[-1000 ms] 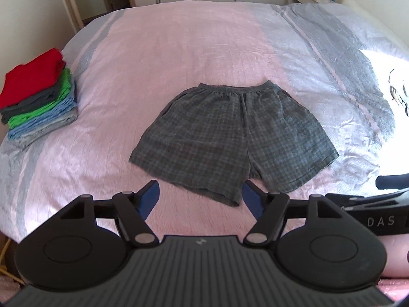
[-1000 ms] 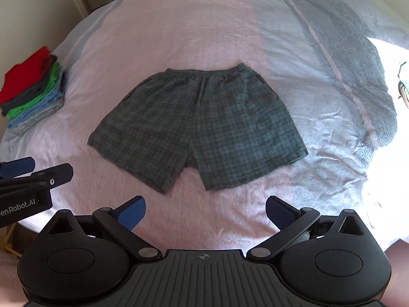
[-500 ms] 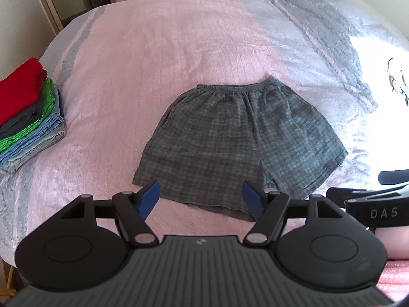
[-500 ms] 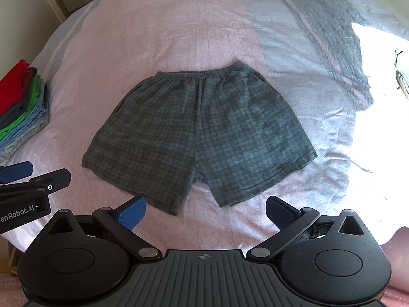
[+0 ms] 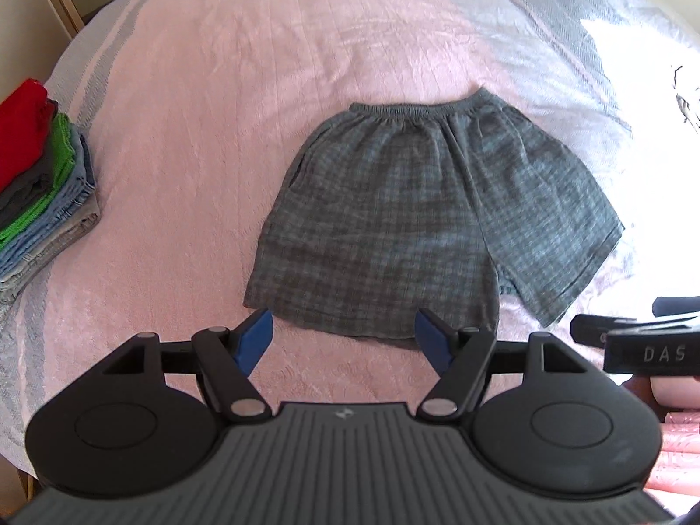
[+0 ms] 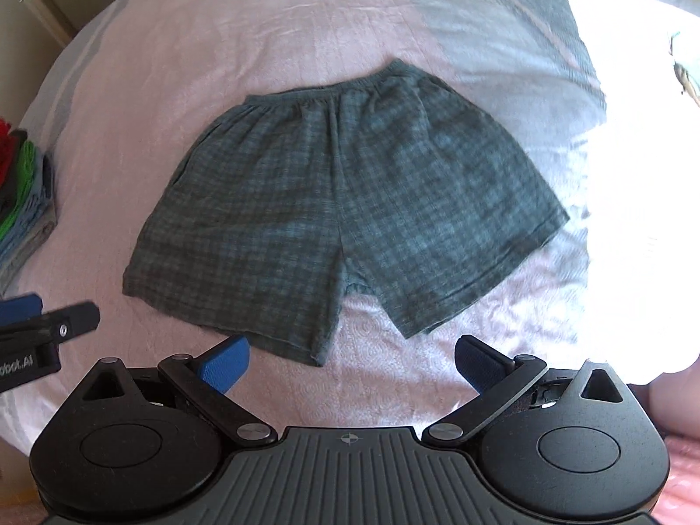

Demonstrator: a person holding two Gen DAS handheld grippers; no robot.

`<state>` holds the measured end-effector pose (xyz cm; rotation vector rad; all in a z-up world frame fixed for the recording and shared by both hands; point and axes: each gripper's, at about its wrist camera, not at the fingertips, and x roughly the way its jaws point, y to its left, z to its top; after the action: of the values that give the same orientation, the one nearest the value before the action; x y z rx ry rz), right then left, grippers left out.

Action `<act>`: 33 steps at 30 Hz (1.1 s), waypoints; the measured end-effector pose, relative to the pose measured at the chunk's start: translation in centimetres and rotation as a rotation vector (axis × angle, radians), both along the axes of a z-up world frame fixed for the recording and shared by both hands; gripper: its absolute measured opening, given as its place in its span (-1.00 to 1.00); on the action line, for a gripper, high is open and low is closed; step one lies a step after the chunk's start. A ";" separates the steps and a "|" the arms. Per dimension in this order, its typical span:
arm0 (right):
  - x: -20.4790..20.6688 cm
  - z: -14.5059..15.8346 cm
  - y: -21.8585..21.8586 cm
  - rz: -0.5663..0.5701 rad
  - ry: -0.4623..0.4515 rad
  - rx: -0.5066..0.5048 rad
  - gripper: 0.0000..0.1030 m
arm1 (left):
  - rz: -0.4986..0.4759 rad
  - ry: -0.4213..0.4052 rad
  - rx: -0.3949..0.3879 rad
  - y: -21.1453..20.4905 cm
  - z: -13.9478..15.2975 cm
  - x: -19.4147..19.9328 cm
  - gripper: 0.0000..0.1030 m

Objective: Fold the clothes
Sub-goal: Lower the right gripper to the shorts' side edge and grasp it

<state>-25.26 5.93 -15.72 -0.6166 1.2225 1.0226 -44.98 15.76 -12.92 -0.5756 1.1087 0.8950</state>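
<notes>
While both tongs hang wide apart and hold nothing, the shorts (image 5: 420, 227) lie flat on the bed (image 5: 245, 87).
Their waistband points to 12 o'clock and the two legs point to 6 o'clock, tipped a bit toward 5. The left tongs (image 5: 343, 339) sit just before the left leg hem. The right tongs (image 6: 350, 361) sit at 6 o'clock from the shorts (image 6: 345, 201). A clothes pile (image 5: 39, 188) waits at 9 o'clock.

Shorts (image 5: 420, 218) lie mid-bed (image 5: 262, 65), folded stack (image 5: 39, 183) far left.
</notes>
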 end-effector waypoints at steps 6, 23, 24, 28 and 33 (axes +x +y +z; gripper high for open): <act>3.7 -3.4 -1.3 -0.102 0.058 0.032 0.99 | -0.005 -0.016 -0.036 0.8 -2.6 -0.4 0.33; 19.2 -12.5 -2.3 -0.196 0.044 0.208 0.77 | 0.035 -0.086 -0.127 6.8 -12.9 2.9 0.28; 20.3 -12.8 -2.3 -0.201 0.039 0.217 0.71 | 0.037 -0.089 -0.129 7.2 -13.3 3.2 0.27; 24.3 -13.7 -2.1 -0.210 0.018 0.254 0.53 | 0.048 -0.112 -0.147 8.5 -14.7 4.1 0.25; 26.6 -14.1 0.3 -0.112 0.029 0.283 0.29 | 0.076 -0.137 -0.171 9.9 -15.8 5.2 0.25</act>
<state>1.38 6.19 -29.86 -0.3110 1.0993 1.0875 -39.75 25.69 -28.76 -0.8132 1.0503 0.8173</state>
